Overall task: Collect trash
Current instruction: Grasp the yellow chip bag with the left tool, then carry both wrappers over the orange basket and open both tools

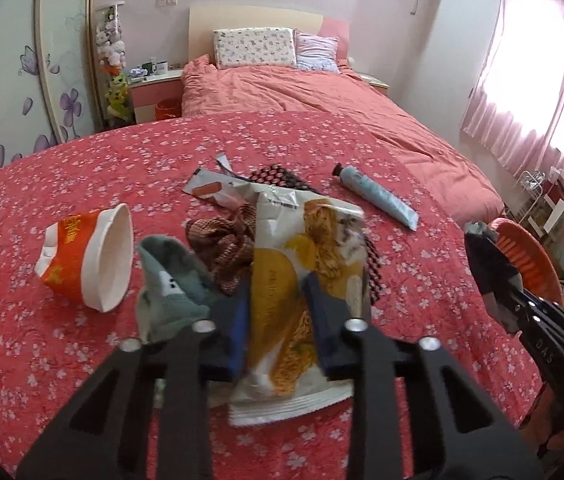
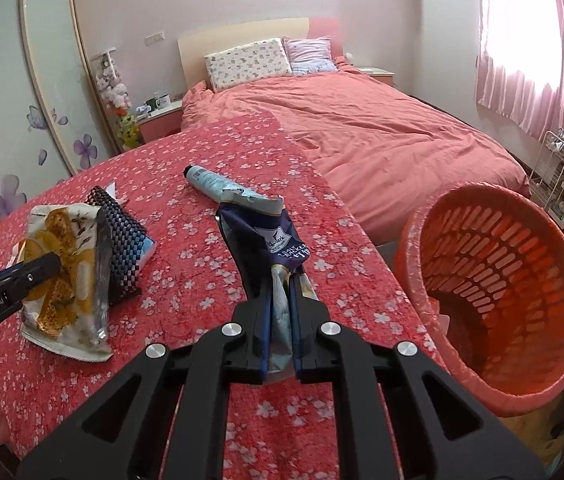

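Two grippers, each clamped on a wrapper. Left gripper (image 1: 277, 312) pinches the yellow-and-white snack bag (image 1: 302, 280) over the red floral bedspread (image 1: 41, 360). Right gripper (image 2: 279, 312) is closed on a crumpled dark-blue cracker wrapper (image 2: 273, 240), held just left of the orange slatted basket (image 2: 498, 288) (which stands off the bed edge). Remaining on the spread: tipped orange paper cup (image 1: 89, 256), pale blue tube (image 1: 378, 196), a teal cloth, possibly a sock (image 1: 173, 280), blurred.
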Available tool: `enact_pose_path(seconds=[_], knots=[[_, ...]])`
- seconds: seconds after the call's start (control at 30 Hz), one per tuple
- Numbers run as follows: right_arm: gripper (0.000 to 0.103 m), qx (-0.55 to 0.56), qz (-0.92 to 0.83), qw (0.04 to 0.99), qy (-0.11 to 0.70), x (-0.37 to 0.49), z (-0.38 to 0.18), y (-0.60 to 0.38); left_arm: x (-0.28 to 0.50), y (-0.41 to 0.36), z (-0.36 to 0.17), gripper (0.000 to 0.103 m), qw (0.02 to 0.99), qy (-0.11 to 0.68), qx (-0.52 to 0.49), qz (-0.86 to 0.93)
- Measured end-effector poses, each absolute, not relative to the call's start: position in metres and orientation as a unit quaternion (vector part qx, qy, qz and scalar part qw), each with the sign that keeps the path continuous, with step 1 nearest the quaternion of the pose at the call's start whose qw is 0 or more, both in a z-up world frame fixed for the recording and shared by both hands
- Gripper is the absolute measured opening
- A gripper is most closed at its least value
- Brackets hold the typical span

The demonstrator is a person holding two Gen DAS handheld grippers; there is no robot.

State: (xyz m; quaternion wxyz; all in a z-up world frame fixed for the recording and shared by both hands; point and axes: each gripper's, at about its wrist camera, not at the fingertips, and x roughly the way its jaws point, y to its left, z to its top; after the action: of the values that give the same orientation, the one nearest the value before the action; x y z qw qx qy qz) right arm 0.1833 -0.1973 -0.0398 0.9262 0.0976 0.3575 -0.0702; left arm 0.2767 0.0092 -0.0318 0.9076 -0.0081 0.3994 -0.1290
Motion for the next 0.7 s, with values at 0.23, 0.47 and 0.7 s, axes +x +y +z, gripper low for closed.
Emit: enact_pose_path(seconds=[0.23, 0.47, 0.7], knots=[[0.008, 0.105, -0.070, 0.929, 0.347, 0.171, -0.031, -0.206, 0.258, 0.001, -0.019, 0.005, 0.912, 0.378, -0.007, -0.160], [0.008, 0.109, -0.068, 0.936, 0.327, 0.155, -0.016, -0.213, 0.237, -0.001, 0.004, 0.004, 0.920, 0.354, -0.005, -0.168], [0.008, 0.120, -0.073, 0.941, 0.308, 0.137, -0.003, -0.225, 0.218, -0.017, 0.027, 0.004, 0.924, 0.336, -0.006, -0.184]])
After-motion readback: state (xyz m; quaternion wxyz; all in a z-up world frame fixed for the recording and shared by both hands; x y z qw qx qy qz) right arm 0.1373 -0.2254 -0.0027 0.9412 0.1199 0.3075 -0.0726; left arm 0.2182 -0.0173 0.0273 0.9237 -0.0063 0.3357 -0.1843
